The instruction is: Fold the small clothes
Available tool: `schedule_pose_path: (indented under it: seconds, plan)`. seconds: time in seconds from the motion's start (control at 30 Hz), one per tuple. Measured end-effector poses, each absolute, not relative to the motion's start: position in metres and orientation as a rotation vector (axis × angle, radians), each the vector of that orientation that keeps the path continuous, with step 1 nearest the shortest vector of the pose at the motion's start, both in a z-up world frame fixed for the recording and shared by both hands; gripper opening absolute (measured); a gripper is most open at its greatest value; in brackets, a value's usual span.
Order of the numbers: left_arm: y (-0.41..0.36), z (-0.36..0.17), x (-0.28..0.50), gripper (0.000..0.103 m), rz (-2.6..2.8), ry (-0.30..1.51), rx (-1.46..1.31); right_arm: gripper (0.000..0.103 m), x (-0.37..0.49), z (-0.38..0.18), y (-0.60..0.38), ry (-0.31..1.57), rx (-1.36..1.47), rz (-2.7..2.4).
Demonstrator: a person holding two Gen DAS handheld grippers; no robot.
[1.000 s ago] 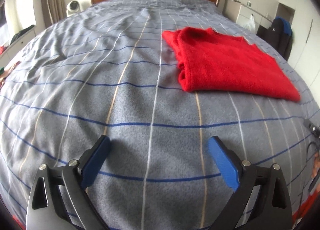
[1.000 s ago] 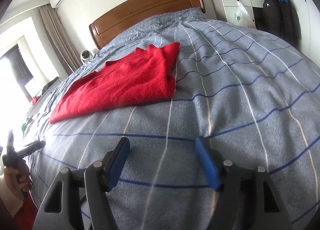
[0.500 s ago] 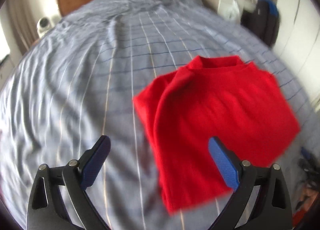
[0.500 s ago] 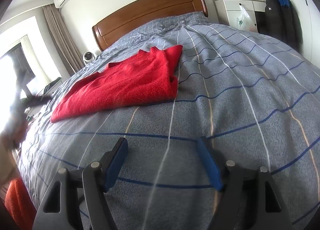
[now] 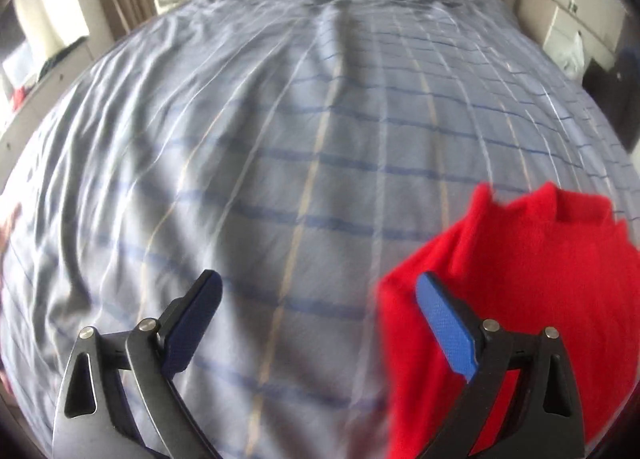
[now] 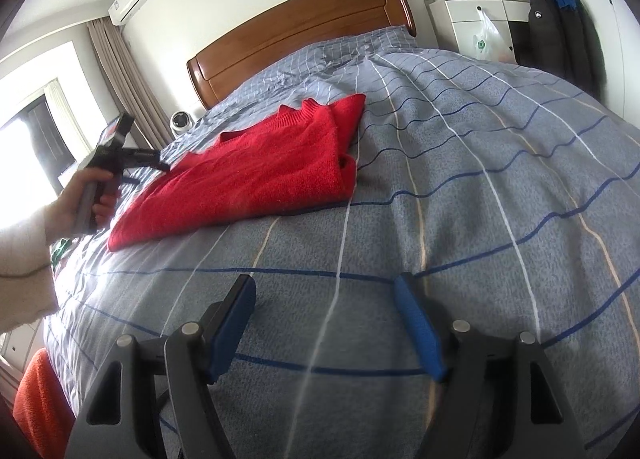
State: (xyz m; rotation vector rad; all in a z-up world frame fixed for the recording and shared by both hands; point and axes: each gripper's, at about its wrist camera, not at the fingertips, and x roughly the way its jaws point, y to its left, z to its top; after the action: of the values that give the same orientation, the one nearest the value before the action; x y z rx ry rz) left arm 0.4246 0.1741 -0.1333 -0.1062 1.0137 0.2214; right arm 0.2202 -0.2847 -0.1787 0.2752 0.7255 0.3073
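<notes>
The partly folded red knit sweater lies on the grey checked bedspread; left gripper hovers spread and empty beside its edge, probably lining up a grab; right gripper waits released, well apart.

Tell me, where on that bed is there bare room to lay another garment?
Most of the bedspread lies bare: the stretch between the red sweater and the headboard, and the near part by the right gripper. Only around the sweater, where the left gripper hovers, is it crowded.

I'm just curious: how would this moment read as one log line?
red sweater: folded on bed | left tongs: open, empty | right tongs: open, empty
</notes>
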Motion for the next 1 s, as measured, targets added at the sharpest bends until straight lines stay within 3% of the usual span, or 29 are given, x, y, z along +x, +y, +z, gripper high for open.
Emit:
schedule_pose_path:
  seconds: [0.17,0.4,0.63,1.0]
  plan:
    - [0.188,-0.128,0.337,0.098,0.128,0.974,-0.168,0.072,0.221,-0.179,-0.285,0.722,0.283,0.31]
    - [0.148,-0.139,0.233,0.098,0.045,0.936,-0.17,0.072,0.221,-0.178,-0.279,0.729,0.251,0.29]
    - [0.121,-0.168,0.208,0.103,0.081,0.833,-0.004,0.072,0.221,-0.178,-0.272,0.737,0.197,0.254]
    - [0.127,-0.177,0.2,0.103,0.058,0.772,-0.043,0.072,0.219,-0.179,-0.263,0.75,0.122,0.207]
